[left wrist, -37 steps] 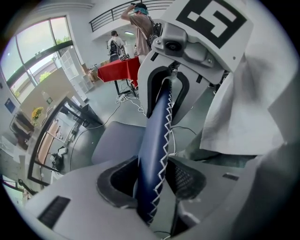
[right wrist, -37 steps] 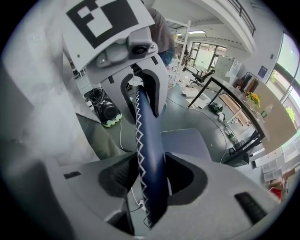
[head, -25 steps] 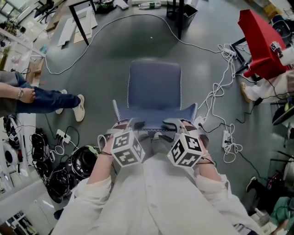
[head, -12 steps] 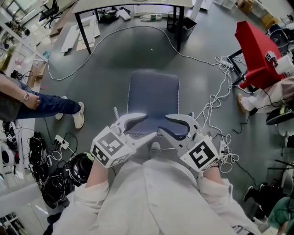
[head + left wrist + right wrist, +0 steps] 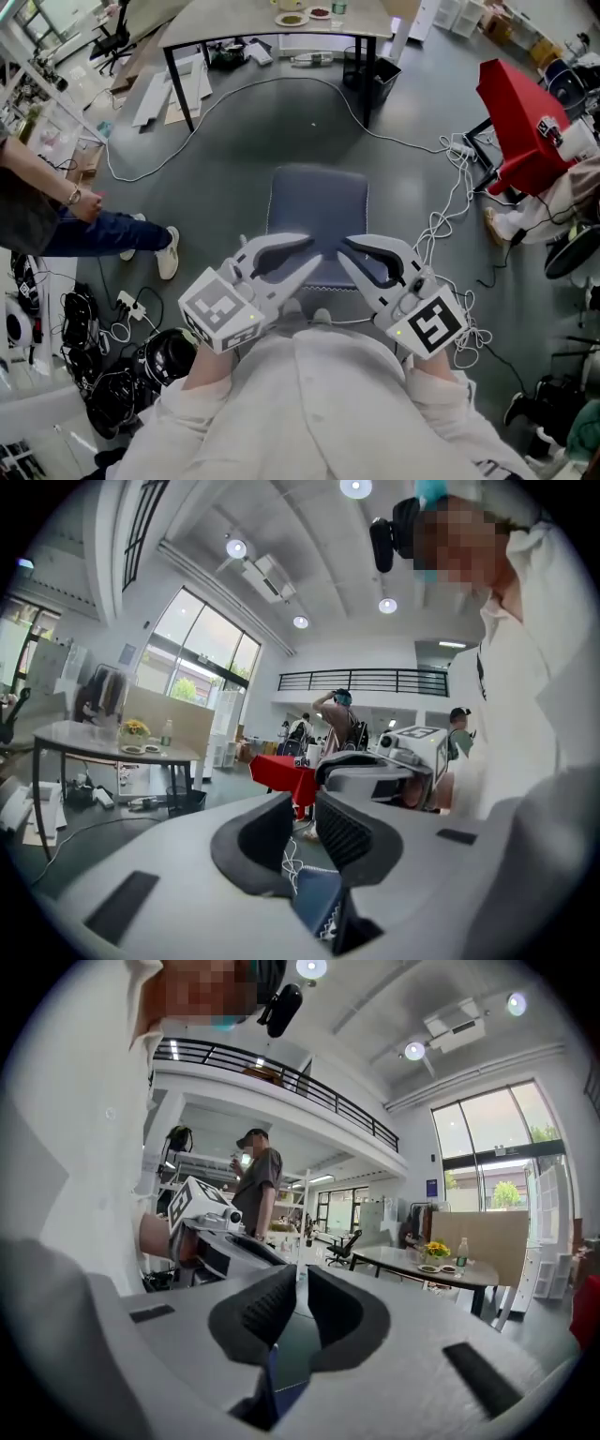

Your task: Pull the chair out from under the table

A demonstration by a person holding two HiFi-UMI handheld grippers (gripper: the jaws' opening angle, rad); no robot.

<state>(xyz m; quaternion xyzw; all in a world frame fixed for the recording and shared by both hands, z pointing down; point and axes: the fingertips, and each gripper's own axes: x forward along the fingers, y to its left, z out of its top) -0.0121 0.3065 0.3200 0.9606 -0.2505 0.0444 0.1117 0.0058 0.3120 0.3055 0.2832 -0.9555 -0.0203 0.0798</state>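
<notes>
L gripper (image 5: 302, 808): jaws just been closing, now a narrow gap, nothing clamped; only a bit of blue chair shows below thru the slot. R gripper (image 5: 299, 1279): also just been closing, pads nearly together w/ a slim gap, nothing between. Both hang above the chair (image 5: 317, 202) back edge, not touching.

Chair stands on grey floor (image 5: 234, 141), clear of the worktop (image 5: 244, 26) at far end. White cables (image 5: 441, 202) snake round its R side; a seated person's leg (image 5: 103, 232) to the L, red cover (image 5: 516, 112) far R.
</notes>
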